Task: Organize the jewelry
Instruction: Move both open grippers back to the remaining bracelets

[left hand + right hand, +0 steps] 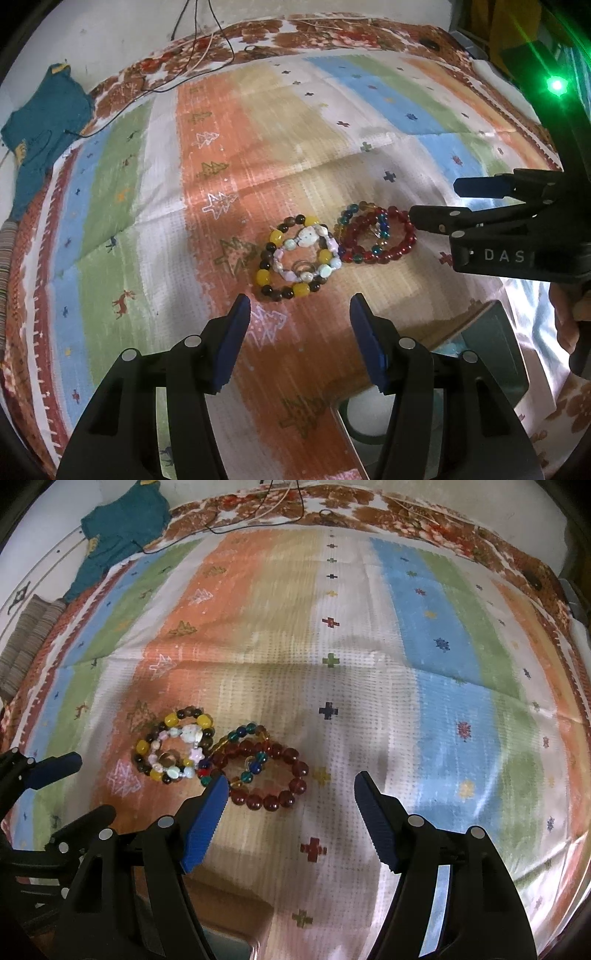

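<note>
The bracelets lie in two touching heaps on the striped cloth point(369, 635): the yellow and dark bead heap point(297, 256) with a pale bracelet inside it, and the red bead heap point(376, 234) with a mixed-colour bracelet. My left gripper point(300, 341) and right gripper point(290, 821) both hang above them with jaws spread and empty. Only the left view shows a green light point(556, 85) and a grey tray point(495, 354); a teal garment point(122, 528) shows in both.
</note>
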Motion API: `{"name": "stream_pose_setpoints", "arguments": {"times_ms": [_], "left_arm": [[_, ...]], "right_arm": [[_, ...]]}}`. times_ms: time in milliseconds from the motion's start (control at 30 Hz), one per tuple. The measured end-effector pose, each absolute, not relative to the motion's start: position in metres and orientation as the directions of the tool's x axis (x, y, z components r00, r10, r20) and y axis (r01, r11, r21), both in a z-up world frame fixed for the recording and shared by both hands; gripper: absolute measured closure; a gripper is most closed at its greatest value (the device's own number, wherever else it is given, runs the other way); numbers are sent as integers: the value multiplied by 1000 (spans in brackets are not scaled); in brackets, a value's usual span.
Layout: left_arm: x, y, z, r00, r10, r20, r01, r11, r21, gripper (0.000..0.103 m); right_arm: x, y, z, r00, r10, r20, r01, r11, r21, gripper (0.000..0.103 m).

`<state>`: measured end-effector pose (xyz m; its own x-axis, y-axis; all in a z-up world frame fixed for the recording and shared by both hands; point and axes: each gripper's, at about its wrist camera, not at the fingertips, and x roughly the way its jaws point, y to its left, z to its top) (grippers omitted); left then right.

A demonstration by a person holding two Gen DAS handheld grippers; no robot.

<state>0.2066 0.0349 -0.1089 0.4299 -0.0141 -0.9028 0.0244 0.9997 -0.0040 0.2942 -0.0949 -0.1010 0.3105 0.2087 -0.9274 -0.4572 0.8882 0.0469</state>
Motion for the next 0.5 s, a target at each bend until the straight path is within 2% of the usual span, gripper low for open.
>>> {"name": "stream_pose_setpoints", "arguments": {"times_ms": [500], "left_arm": [[231,36,-131,399,5,-917,76,996,39,47]], "right_arm": [[320,-78,-128,268,178,-947,-466,884,34,32]]}}
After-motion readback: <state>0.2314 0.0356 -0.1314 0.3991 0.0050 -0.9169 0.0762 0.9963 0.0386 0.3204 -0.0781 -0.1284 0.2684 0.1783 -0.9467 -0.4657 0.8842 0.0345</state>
